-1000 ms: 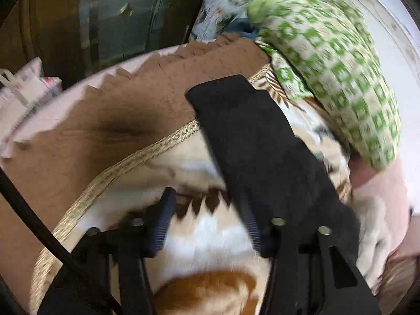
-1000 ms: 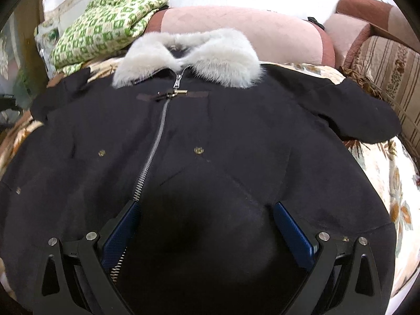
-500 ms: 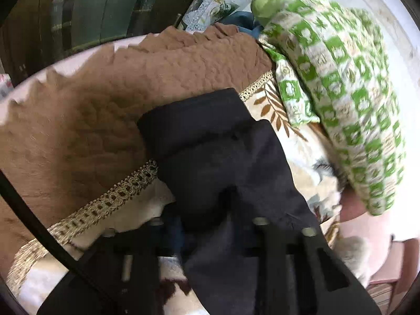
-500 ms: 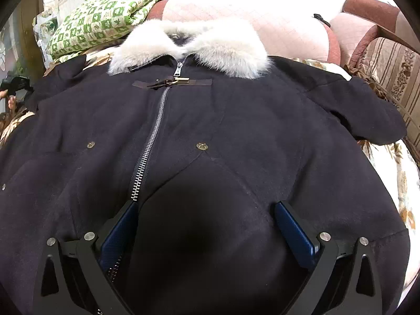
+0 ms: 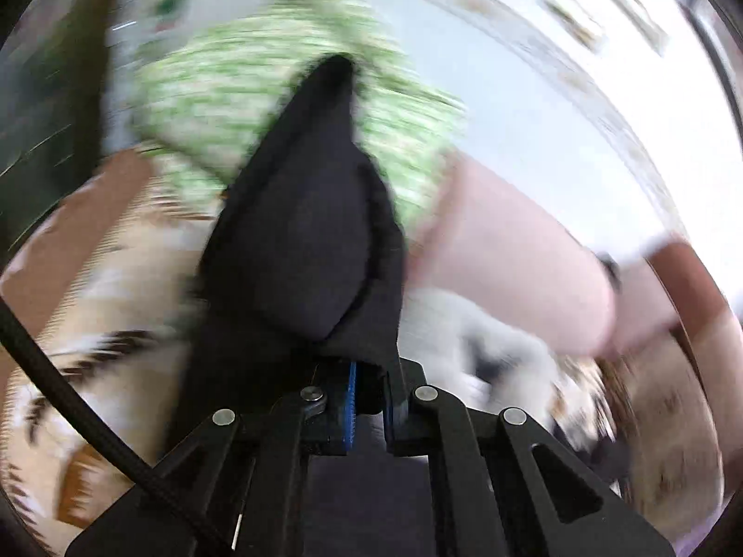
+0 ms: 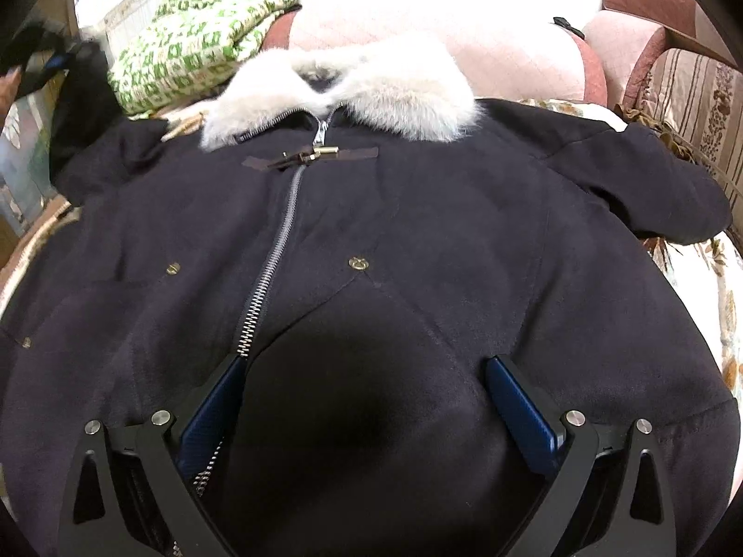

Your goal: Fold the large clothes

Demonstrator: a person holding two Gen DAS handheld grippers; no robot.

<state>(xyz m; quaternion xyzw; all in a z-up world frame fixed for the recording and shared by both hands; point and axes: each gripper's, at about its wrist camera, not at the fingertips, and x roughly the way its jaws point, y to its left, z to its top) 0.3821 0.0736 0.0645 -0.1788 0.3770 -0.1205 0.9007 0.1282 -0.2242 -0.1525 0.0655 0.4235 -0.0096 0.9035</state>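
Observation:
A dark navy coat [image 6: 418, 241] with a pale fur collar [image 6: 343, 88] and a closed zipper [image 6: 274, 255] lies face up on a floral bedcover [image 6: 715, 288]. My left gripper [image 5: 369, 385] is shut on the coat's left sleeve [image 5: 306, 232], which stands up off the bed in front of the blurred camera. The right wrist view shows that raised sleeve [image 6: 83, 106] at the far left, with the left gripper [image 6: 44, 62] above it. My right gripper [image 6: 367, 371] is open over the coat's lower front, its blue pads [image 6: 520, 413] either side of a hump of fabric. The right sleeve [image 6: 650, 190] lies flat.
A green-and-white checked blanket [image 6: 199, 32] is folded at the back left. A pink bolster [image 6: 464, 37] runs behind the collar. A striped sofa arm [image 6: 687, 93] stands at the right. A dark cable [image 5: 69, 394] crosses the left wrist view's lower left.
The left gripper closed on the sleeve end, then lifted it and swung it towards the collar. The right gripper stayed where it was, open.

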